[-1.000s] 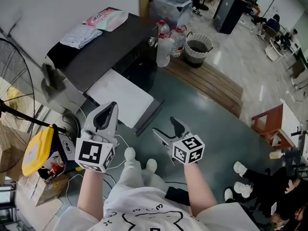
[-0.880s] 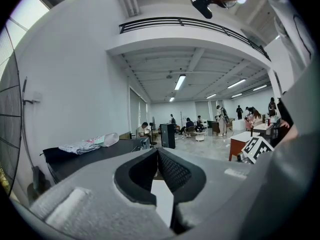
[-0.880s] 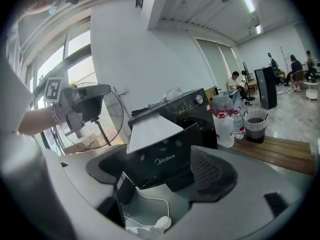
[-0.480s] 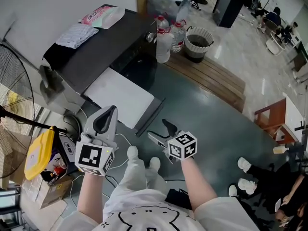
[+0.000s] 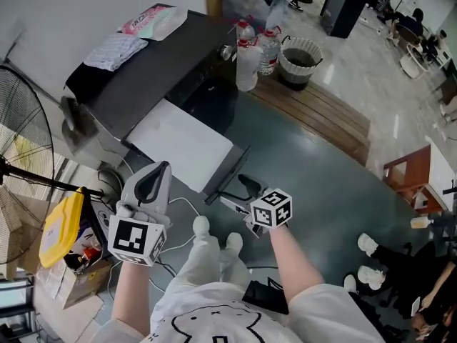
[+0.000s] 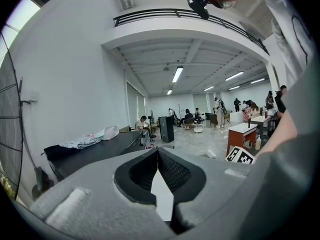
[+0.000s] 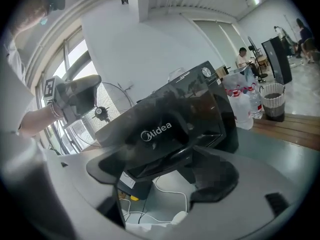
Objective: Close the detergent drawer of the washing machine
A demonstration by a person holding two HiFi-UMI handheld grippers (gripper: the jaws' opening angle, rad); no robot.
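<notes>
White on top with a dark front lip [image 5: 227,171], the drawer [image 5: 182,145] stands pulled out of the black washer [image 5: 153,77]. It sits at mid-frame in the head view and reaches toward 5 o'clock.

The lip runs as a long bar from 1 o'clock to 7 o'clock. A closing push would therefore have to go square to it, toward 11 o'clock.

The right gripper [image 5: 236,194] is the nearer one. It sits just off the lip's lower end, on the 5 o'clock side, and looks clear of it. Its jaws are spread wide and empty, aimed at the lip. Its own view frames the drawer's black branded front between them.

The left gripper [image 5: 148,183] is at 8 o'clock from the drawer, beside its side edge rather than in front of it. Its jaw tips are pressed together on nothing. The push looks like the right gripper's job.

Farther out:
- A white cable [image 7: 185,200] lies on the floor under the drawer.
- A cloth [image 5: 114,48] and a pink packet [image 5: 156,21] rest on the washer's top, at 11 o'clock.
- Bottles [image 5: 248,59] and a basket [image 5: 298,66] stand at 1 o'clock.
- A fan [image 5: 18,131] is at 9 o'clock.
</notes>
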